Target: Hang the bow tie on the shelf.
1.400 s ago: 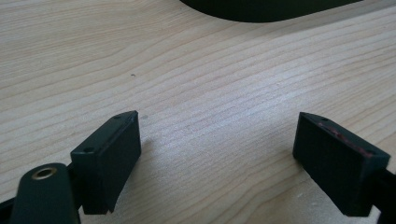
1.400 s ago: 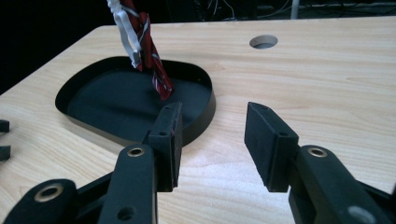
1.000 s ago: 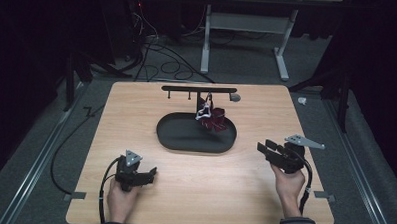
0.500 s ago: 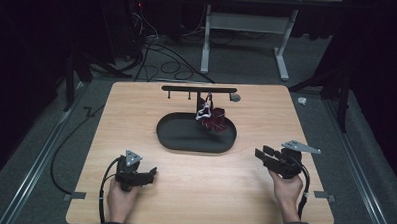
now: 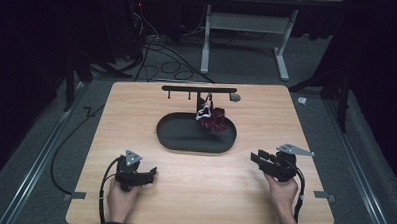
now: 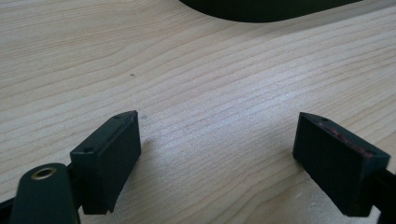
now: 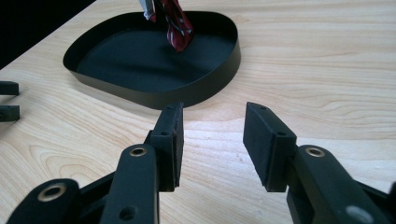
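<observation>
The right tool point(image 5: 259, 158) sits low over the tabletop point(image 5: 136, 115) at about four o'clock from the middle, held in the person's right hand point(image 5: 282, 191). Its jaws have just been closing a little, yet they stand apart with only bare wood between them; it holds nothing. In the right gripper view the jaws aim at the near wall of the black tray point(image 7: 154, 95), which lies just ahead, toward eleven o'clock.

The left tool point(image 5: 148, 174) rests at about seven o'clock, gripped by the left hand point(image 5: 119, 202), its jaws wide apart and empty over plain wood grain.

The tray point(image 5: 175, 140) lies at the centre of the tabletop. A dark red and white bundle point(image 5: 211, 116) hangs over the tray's one o'clock part, from a black rack point(image 5: 197, 89) standing at twelve o'clock, just behind the tray. Both tools are well apart from the bundle.
</observation>
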Motion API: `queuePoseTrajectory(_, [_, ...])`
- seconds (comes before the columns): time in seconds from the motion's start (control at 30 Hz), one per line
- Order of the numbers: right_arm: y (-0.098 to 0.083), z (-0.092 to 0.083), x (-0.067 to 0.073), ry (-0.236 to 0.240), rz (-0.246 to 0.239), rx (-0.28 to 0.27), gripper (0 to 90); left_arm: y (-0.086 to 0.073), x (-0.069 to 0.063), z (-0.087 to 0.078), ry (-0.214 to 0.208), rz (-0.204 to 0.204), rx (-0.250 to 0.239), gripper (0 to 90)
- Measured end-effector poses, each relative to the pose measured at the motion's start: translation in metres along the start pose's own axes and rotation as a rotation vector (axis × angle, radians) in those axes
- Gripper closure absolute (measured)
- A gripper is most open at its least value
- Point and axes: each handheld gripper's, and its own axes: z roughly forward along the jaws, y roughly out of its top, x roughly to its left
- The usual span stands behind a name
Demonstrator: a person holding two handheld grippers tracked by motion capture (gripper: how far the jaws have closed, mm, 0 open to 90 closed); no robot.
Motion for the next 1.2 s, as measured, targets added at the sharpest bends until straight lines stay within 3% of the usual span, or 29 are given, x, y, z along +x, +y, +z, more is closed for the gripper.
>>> queuePoseTrajectory(0.73, [-0.007, 0.025, 0.012, 0.013, -0.034, 0.055, 61.7, 0.000, 0.000, 0.000, 0.000, 0.000, 0.000, 15.4])
queuePoseTrajectory(0.93, [-0.008, 0.033, 0.018, 0.006, -0.076, 0.081, 61.7, 0.000, 0.000, 0.000, -0.001, -0.001, 0.000, 15.4])
queuePoseTrajectory(1.2, [-0.011, 0.040, 0.022, 0.001, -0.090, 0.097, 61.7, 0.000, 0.000, 0.000, 0.000, -0.001, -0.001, 15.5])
